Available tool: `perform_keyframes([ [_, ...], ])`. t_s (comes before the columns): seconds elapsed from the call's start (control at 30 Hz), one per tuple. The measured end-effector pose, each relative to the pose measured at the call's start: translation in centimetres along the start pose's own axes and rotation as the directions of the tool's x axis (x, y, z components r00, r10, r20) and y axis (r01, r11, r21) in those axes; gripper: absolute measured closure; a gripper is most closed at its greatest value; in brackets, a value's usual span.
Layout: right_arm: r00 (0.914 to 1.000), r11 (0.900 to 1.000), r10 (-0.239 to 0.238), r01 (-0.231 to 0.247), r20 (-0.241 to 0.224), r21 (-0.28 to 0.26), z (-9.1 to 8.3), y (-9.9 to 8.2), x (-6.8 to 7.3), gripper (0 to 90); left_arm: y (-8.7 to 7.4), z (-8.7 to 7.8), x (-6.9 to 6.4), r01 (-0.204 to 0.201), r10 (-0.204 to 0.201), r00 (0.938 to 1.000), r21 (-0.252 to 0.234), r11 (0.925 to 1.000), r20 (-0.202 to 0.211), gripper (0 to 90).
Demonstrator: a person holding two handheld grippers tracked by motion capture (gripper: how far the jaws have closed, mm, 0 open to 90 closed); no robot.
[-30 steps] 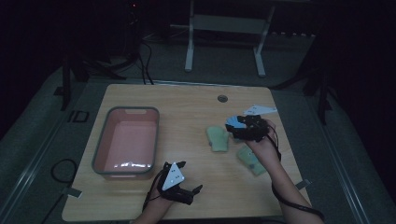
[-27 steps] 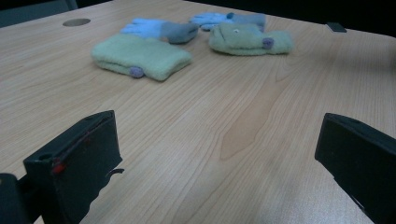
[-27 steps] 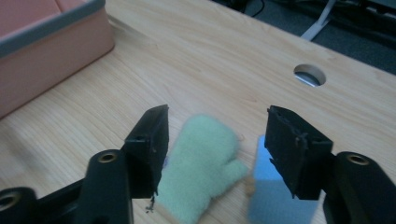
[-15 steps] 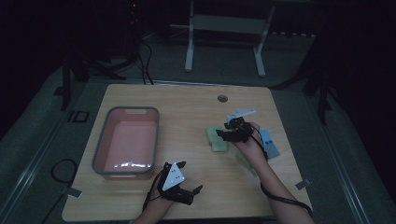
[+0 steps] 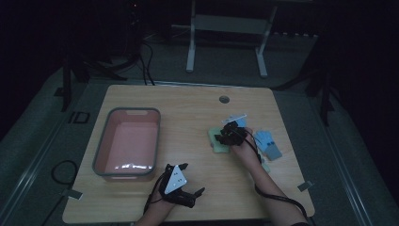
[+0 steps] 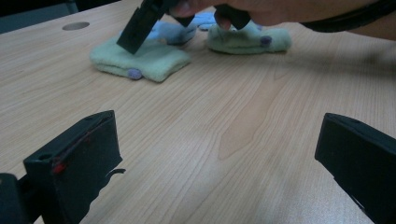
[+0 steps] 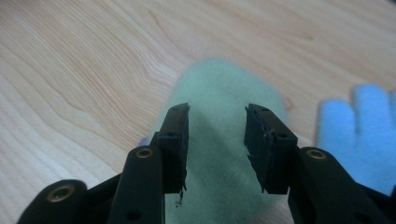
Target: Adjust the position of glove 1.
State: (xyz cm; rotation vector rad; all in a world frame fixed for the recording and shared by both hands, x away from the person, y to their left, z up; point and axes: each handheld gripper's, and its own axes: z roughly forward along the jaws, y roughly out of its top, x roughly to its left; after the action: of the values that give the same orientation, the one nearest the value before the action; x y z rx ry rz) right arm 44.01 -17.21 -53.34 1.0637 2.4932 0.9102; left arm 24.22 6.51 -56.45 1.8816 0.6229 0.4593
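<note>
Dim room, wooden table (image 5: 188,113) under a dark backdrop. Right gripper (image 7: 217,140) tipped down over a green mitt (image 7: 219,93), jaws partway apart and just now narrowing, cloth seen between them but pads not yet pressing it. Same mitt (image 5: 217,141) lying right of table centre, just beside a blue glove (image 5: 269,143); second green mitt (image 6: 247,39) close behind the wrist. Left gripper (image 5: 181,181) resting near the front edge, jaws spread wide, nothing between, next to a pink bin (image 5: 127,141).

Best handling, as a judgement: lower straight until both pads straddle a fold of the mitt, then close firmly; soft fleece likely to slip from a shallow pinch. Keep clear of the blue glove so only one piece lifts.

Against a second ago: right gripper lower and further left, from above the table's right side down onto the mitt; blue glove now uncovered. Left gripper and bin unchanged.
</note>
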Motion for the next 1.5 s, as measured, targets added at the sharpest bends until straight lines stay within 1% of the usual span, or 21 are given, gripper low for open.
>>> perform_keyframes([
  [0.1,0.9998,0.9999,-0.013,0.013,0.016,0.003,0.5,-0.2,0.2,59.2,0.0,0.0,0.0,0.003,-0.003,1.0,-0.002,1.0,0.002,0.2],
  [0.17,0.9988,0.9995,-0.031,0.031,0.037,-0.001,0.7,-0.4,0.4,60.3,0.0,0.0,0.0,0.004,-0.004,1.0,-0.002,1.0,0.001,0.2],
  [0.2,0.9988,0.9996,-0.028,0.029,0.039,-0.006,0.8,-0.5,0.5,61.9,0.0,0.0,0.0,0.004,-0.004,1.0,-0.001,1.0,0.001,0.2],
  [0.33,0.9992,0.9995,0.005,-0.004,0.039,-0.03,0.9,-0.8,0.6,71.7,0.0,0.0,0.1,0.007,-0.007,1.0,-0.001,1.0,0.001,0.2],
  [0.4,0.9987,0.9992,0.011,-0.009,0.049,-0.038,1.0,-0.9,0.8,78.2,0.0,0.0,0.1,0.008,-0.008,1.0,-0.001,1.0,0.001,0.2],
  [0.47,0.9979,0.999,0.023,-0.021,0.061,-0.04,1.1,-0.9,1.0,81.6,0.0,0.0,0.1,0.011,-0.011,0.9999,0.0,0.9999,0.001,0.2],
  [0.57,0.9962,0.9971,0.058,-0.055,0.065,-0.054,1.1,-0.9,1.1,84.3,0.0,0.0,0.2,0.017,-0.017,0.9998,0.0,0.9998,0.003,0.2],
  [0.7,0.9908,0.9894,0.126,-0.122,0.048,-0.079,0.8,-1.0,1.1,86.0,0.0,0.0,0.2,0.019,-0.019,0.9998,0.0,0.9998,0.001,0.2],
  [0.73,0.989,0.986,0.144,-0.141,0.033,-0.089,0.5,-0.9,1.2,86.1,0.0,0.0,0.2,0.02,-0.02,0.9998,0.0,0.9998,0.001,0.2],
  [0.83,0.9908,0.9888,0.123,-0.118,0.056,-0.091,-0.3,-0.6,1.9,86.3,0.0,0.0,0.2,0.02,-0.02,0.9998,0.0,0.9998,0.001,0.2],
  [0.9,0.9897,0.9868,0.133,-0.127,0.053,-0.1,-1.2,-0.3,2.3,86.4,0.0,0.0,0.2,0.019,-0.019,0.9998,0.001,0.9998,0.001,0.2],
  [0.97,0.9887,0.9858,0.135,-0.127,0.066,-0.11,-2.2,-0.1,2.8,86.5,0.0,0.0,0.2,0.021,-0.021,0.9998,0.0,0.9998,0.001,0.2],
  [1.07,0.9863,0.9842,0.137,-0.126,0.091,-0.125,-4.1,0.2,4.0,86.5,0.0,0.0,0.2,0.021,-0.021,0.9998,0.001,0.9998,0.0,0.2],
  [1.13,0.986,0.9837,0.137,-0.124,0.096,-0.131,-5.0,0.2,4.7,86.5,0.0,0.0,0.2,0.02,-0.02,0.9998,0.001,0.9998,-0.001,0.2],
  [1.17,0.9852,0.9815,0.145,-0.132,0.091,-0.138,-5.7,0.1,5.2,86.5,0.0,0.0,0.2,0.019,-0.019,0.9998,0.002,0.9998,-0.001,0.2],
  [1.2,0.9857,0.9816,0.143,-0.13,0.089,-0.14,-6.1,0.1,5.5,86.5,0.0,0.0,0.2,0.02,-0.02,0.9998,0.001,0.9998,-0.001,0.2],
  [1.3,0.9856,0.9781,0.143,-0.126,0.091,-0.166,-7.9,0.0,6.6,86.5,0.0,0.0,0.2,0.022,-0.022,0.9998,0.001,0.9998,-0.001,0.2],
  [1.37,0.9856,0.9753,0.144,-0.127,0.088,-0.181,-8.7,-0.2,7.2,86.5,0.0,0.0,0.2,0.019,-0.019,0.9998,0.003,0.9998,-0.002,0.2],
  [1.4,0.9858,0.9759,0.14,-0.121,0.094,-0.182,-9.1,-0.3,7.5,86.5,0.0,0.0,0.2,0.019,-0.019,0.9998,0.002,0.9998,-0.001,0.2],
  [1.47,0.9854,0.9723,0.149,-0.131,0.083,-0.194,-9.7,-0.7,8.1,86.4,0.0,0.0,0.2,0.02,-0.02,0.9998,0.003,0.9998,-0.001,0.2],
  [1.5,0.9846,0.9694,0.149,-0.127,0.092,-0.21,-10.0,-1.0,8.4,86.4,0.0,0.0,0.2,0.021,-0.021,0.9998,0.001,0.9998,0.0,0.2],
])
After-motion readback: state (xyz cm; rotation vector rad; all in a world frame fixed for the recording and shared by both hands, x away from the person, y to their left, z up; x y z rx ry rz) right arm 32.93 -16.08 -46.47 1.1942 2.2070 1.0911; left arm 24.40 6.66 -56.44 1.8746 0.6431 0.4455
